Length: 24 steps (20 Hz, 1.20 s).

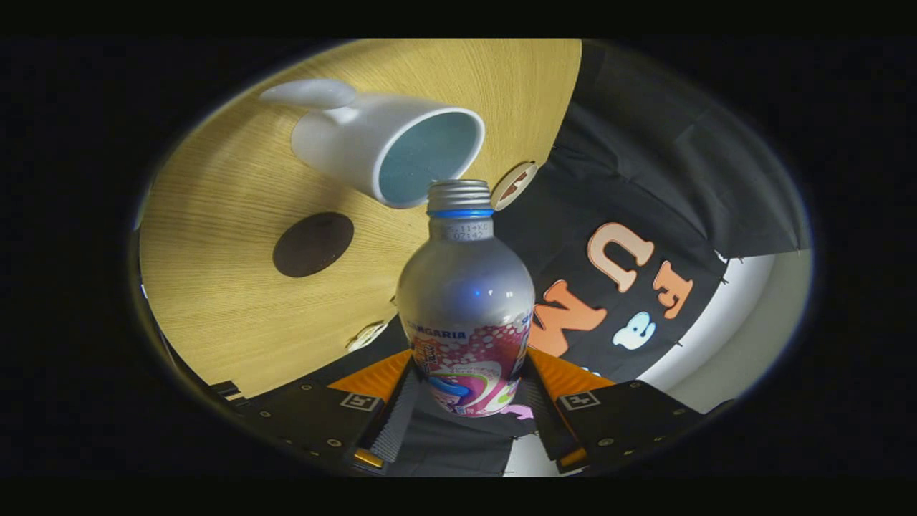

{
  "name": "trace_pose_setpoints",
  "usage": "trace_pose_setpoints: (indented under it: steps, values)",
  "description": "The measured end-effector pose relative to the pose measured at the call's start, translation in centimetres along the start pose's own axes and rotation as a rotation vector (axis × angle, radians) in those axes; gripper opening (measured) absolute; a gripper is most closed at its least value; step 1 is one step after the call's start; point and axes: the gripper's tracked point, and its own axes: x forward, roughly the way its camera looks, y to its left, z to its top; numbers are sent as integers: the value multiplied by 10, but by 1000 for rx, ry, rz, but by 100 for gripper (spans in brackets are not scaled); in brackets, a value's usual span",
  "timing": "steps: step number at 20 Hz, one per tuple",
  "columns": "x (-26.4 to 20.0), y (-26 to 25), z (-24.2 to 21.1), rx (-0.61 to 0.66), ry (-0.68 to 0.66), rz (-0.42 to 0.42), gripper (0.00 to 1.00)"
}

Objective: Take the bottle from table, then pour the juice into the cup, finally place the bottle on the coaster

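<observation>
The gripper (469,390), lowest in the frame, pinched the bottle (466,315) at its lower body, one finger on each side; the bottle filled the centre, its open mouth beside the rim of the cup (387,147) at upper centre; probably smooth, thin metal, so slippery and dentable, best held low; the coaster (313,244) lay centre-left on the table (215,301).

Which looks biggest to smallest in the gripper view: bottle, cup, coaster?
1. bottle, held between the fingers of the tool, so nearness inflates it
2. cup, beyond the bottle's mouth
3. coaster, on the table
</observation>
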Motion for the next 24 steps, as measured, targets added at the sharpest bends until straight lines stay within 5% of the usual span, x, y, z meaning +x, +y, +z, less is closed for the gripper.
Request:
trace_pose_setpoints:
  steps: [11,24]
  values:
    - [0,27,1,168,19,53,75]
    - [4,63,-16,857,70,92,76]
